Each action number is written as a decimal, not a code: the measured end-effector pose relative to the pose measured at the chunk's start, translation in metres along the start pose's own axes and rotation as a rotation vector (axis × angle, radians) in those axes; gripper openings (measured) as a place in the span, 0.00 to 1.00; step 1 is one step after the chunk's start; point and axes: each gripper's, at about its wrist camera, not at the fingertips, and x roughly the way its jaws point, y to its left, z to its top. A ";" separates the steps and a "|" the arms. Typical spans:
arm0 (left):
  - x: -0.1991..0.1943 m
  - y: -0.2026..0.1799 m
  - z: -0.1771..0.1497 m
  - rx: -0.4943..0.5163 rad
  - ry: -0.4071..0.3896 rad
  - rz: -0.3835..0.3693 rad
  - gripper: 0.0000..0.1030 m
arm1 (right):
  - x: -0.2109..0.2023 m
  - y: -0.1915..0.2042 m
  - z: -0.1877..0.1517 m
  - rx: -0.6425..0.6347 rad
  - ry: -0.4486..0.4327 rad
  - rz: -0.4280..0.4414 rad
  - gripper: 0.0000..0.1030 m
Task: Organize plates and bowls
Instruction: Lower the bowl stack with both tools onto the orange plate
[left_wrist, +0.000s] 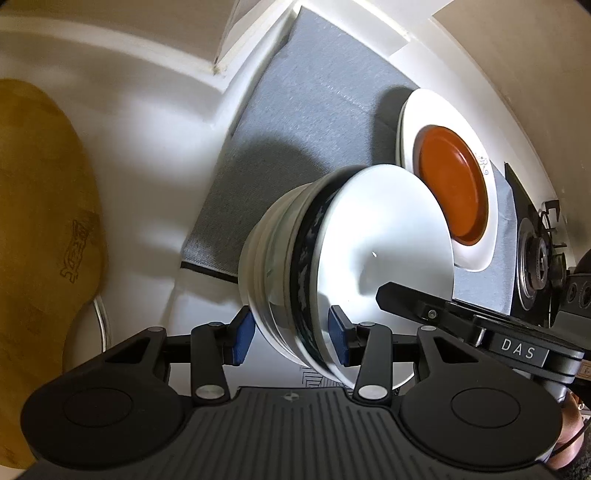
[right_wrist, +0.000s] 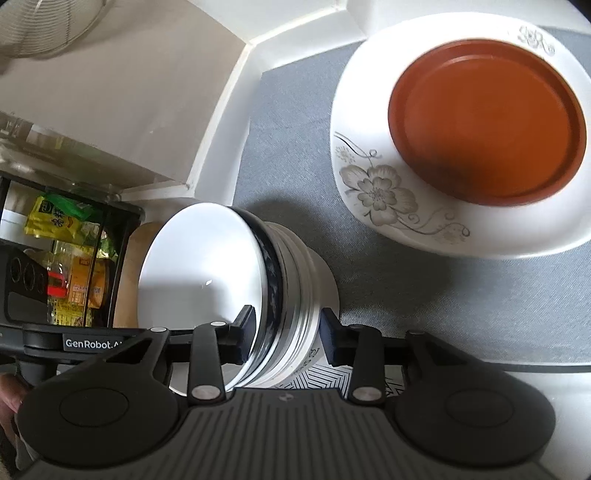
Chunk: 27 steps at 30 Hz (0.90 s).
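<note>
Pinching the bowl stack (left_wrist: 332, 258) rim from opposite sides, your left gripper (left_wrist: 291, 336) and right gripper (right_wrist: 288, 339) keep it level beside the plate pile (right_wrist: 369, 110).

I can read two marks — "DAS" in white on a grey tag of the right gripper (left_wrist: 517, 349) where it crosses my left wrist view, and "GenRobot.A…", cut off, on the left gripper (right_wrist: 92, 344) in my right wrist view. The yellow packets (right_wrist: 55, 218) carry print too small to read.

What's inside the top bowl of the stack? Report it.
Empty: the top bowl shows only bare white interior, in both wrist views.
</note>
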 end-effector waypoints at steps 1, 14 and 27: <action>-0.002 -0.001 0.000 0.003 -0.004 0.000 0.45 | -0.002 0.000 0.001 0.002 -0.006 -0.001 0.40; -0.020 -0.044 0.010 0.087 -0.043 0.008 0.45 | -0.047 0.001 0.014 0.021 -0.090 -0.043 0.40; -0.032 -0.102 0.031 0.218 -0.078 -0.029 0.45 | -0.105 -0.017 0.032 0.053 -0.248 -0.085 0.40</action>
